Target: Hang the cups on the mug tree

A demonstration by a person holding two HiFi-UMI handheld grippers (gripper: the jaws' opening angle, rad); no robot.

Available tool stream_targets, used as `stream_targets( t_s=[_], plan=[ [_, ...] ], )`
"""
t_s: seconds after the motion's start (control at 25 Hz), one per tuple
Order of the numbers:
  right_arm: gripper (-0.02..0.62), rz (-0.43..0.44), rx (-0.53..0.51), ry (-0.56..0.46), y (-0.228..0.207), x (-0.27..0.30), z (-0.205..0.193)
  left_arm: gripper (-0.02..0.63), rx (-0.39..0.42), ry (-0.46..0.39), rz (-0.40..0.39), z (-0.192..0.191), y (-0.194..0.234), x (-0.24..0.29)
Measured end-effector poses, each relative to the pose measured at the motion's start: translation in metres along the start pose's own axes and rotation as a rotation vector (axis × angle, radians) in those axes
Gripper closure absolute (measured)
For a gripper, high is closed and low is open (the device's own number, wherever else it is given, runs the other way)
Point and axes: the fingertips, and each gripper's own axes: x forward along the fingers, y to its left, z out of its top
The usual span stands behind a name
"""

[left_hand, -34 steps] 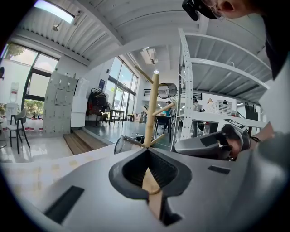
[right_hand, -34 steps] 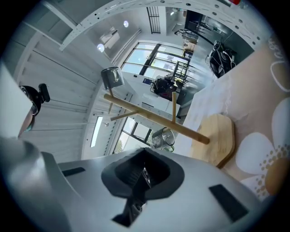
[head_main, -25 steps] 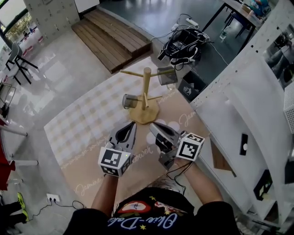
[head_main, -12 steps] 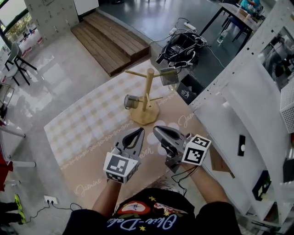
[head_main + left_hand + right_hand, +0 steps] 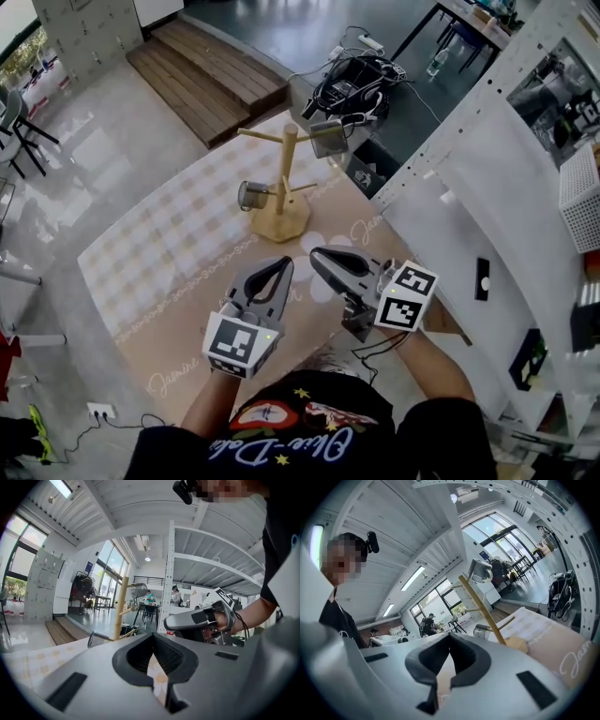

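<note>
left gripper view, mug tree (image 5: 121, 606) base hidden behind left hand-held gripper (image 5: 152, 637)

The person wears a black short-sleeved T-shirt (image 5: 281, 452) printed across the chest with pale blue script lettering, small yellow stars and a red-and-white emblem. The left gripper (image 5: 277, 266) and the right gripper (image 5: 321, 254) are pale grey moulded plastic shells with black ribbed linings inside the jaws, and each carries a white marker cube (image 5: 234, 343) patterned with black squares at its rear. Thin black cables (image 5: 373, 349) loop beneath the right one's cube.
</note>
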Motion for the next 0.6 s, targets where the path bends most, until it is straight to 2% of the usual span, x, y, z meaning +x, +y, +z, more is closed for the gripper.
stream_targets(
  t_s=[0.4, 0.6],
  plan=[
    [0.588, 0.045, -0.105, 0.06, 0.01, -0.016, 0.005, 0.597, 0.028, 0.0, -0.073, 0.009, -0.031, 0.003],
    [0.588, 0.045, -0.119, 0.083, 0.017, -0.027, 0.004, 0.597, 0.002, 0.051, -0.104, 0.004, -0.045, 0.0]
  ],
)
